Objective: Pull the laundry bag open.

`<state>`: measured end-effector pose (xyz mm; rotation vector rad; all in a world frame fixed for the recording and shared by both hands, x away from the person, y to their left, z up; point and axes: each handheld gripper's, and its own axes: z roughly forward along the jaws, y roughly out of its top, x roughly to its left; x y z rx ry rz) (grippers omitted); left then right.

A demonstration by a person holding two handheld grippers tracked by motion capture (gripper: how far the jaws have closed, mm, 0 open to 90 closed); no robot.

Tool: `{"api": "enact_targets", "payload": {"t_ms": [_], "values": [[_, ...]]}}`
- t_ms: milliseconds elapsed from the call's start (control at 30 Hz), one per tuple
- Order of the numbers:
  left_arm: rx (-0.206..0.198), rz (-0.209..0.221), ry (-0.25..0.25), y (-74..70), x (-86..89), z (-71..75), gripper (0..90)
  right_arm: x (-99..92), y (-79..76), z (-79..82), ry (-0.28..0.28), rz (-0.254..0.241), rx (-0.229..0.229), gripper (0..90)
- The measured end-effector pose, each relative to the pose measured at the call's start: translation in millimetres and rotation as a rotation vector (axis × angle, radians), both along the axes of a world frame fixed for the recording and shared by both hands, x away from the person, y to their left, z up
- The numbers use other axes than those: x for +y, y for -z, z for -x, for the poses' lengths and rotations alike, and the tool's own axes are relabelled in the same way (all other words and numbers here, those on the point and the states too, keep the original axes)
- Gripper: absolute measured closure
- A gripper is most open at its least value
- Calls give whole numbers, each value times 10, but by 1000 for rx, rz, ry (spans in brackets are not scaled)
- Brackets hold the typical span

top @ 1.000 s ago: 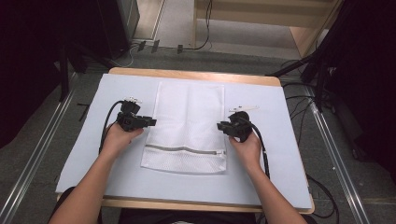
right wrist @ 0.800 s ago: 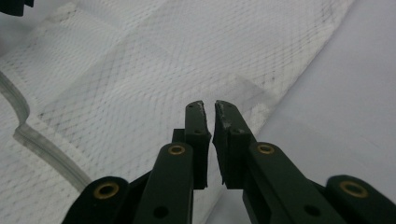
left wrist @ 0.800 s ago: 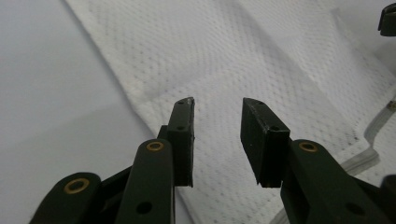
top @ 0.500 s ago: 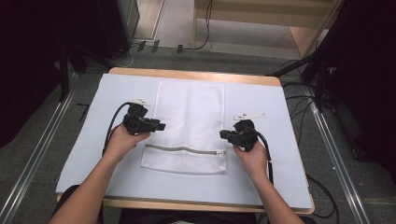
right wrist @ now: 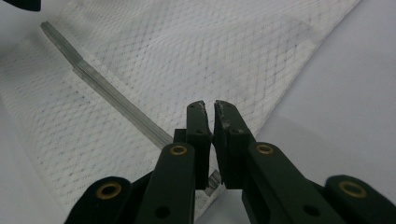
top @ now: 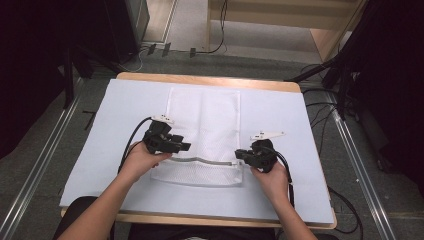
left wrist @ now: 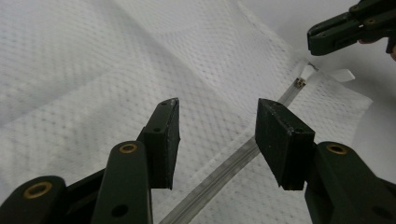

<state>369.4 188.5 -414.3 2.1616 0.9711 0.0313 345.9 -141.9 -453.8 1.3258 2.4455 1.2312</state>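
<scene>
Shift: both grippers were moved nearer the person
Left gripper (top: pixel 181 146): jaws just opened, nothing held
Right gripper (right wrist: pixel 210 108): pinched on mesh bag (top: pixel 205 120) zip end

Left tongs (top: pixel 186 147) have just been opening, nothing between them; right tongs (top: pixel 239 154) pinched together.

A white mesh bag (top: pixel 204 134) lies flat on a pale blue mat (top: pixel 100 130), lengthwise from the mat's far edge toward its near edge. A grey zip (top: pixel 205 161) runs across the bag near its near end, bowed slightly upward, with its small slider (left wrist: pixel 300 83) at the right end.
</scene>
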Motion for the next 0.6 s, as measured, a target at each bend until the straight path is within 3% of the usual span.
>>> {"api": "enact_targets", "payload": {"t_ms": [167,267,300,400,500,533,600], "values": [[-2,2,26,3,-112,13,523,-29,30,-3,12,0,16,858],[3,34,51,7,-162,24,598,-36,40,-10,17,-1,20,859],[-7,45,58,6,-182,35,720,-50,52,-17,25,-6,28,860],[-4,58,80,26,-266,53,830,-58,68,-18,31,-6,38,870],[8,49,98,58,-337,65,895,-43,80,-11,22,-6,46,879],[17,37,127,99,-420,80,898,-33,79,-4,17,1,48,880],[21,31,136,123,-466,89,899,-23,81,6,21,10,46,882]]}}
